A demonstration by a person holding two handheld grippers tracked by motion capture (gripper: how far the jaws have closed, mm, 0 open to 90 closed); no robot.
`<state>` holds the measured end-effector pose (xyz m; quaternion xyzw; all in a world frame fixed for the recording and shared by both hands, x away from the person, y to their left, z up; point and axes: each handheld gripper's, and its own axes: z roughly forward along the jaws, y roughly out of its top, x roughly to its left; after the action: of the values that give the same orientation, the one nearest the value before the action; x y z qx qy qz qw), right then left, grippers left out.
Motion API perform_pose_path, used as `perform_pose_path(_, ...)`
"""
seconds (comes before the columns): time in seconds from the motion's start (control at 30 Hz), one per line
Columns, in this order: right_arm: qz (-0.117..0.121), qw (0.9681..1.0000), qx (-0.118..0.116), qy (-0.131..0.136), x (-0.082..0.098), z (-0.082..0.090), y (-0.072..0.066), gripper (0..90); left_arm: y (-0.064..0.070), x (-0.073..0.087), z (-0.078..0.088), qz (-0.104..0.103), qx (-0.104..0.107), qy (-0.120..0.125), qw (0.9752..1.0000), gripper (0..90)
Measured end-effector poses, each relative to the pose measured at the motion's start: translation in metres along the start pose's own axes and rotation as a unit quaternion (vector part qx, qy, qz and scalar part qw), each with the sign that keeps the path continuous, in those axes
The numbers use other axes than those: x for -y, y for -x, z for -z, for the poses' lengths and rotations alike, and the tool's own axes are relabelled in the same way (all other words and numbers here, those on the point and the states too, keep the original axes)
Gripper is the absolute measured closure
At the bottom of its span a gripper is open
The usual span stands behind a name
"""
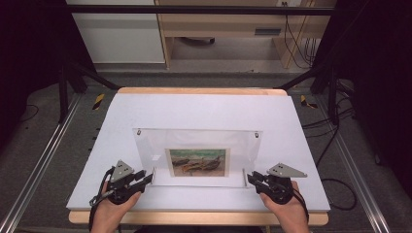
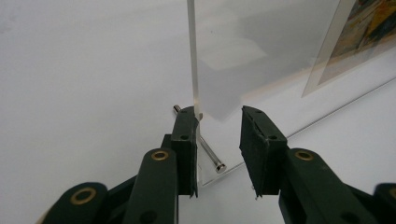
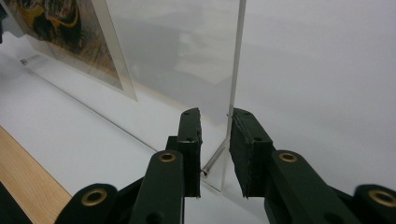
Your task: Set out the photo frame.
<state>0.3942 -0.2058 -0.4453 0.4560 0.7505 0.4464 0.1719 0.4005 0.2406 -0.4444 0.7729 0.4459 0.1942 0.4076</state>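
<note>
Acrylic work, seen from above: flanking the clear frame (image 1: 145,145), standing upright on the white worktop (image 1: 204,109) between the left tongs (image 1: 145,175) and right tongs (image 1: 252,178), one at each lower corner.

Looking along the left tongs (image 2: 219,121): standing spread around the sheet edge, one pad touching it, the other well clear, not pinching yet; minding the metal pin (image 2: 210,156) lying just below the jaws.

Looking along the right tongs (image 3: 215,123): likewise spread around the edge, a second pin (image 3: 212,163) crossing beneath.

Closing both evenly above the pins, squarely on the sheet, guarding against slipping or tipping; keeping off the boat print (image 3: 60,32) farther inward.
</note>
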Motion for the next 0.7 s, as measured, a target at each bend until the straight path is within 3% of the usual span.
perform_pose_path(0.17, -0.005, 1.0000, 0.000, -0.005, 0.002, 0.000, 0.000, 73.8, 0.000, 0.000, 0.000, 0.005, 0.006, 0.001, 1.0000, 64.5)
perform_pose_path(0.33, 0.003, 1.0000, 0.003, -0.008, 0.003, -0.002, -0.002, 63.9, 0.000, 0.000, 0.000, 0.007, 0.011, 0.003, 0.9999, 56.5)
perform_pose_path(0.47, 0.014, 0.9996, 0.020, -0.012, 0.003, -0.002, -0.002, 49.6, 0.001, -0.003, 0.004, -0.017, -0.015, 0.012, 0.9997, 44.7)
perform_pose_path(0.7, 0.023, 0.9982, 0.055, -0.001, 0.003, 0.011, 0.008, 31.0, -0.010, -0.005, 0.013, -0.027, -0.031, 0.021, 0.9989, 30.8)
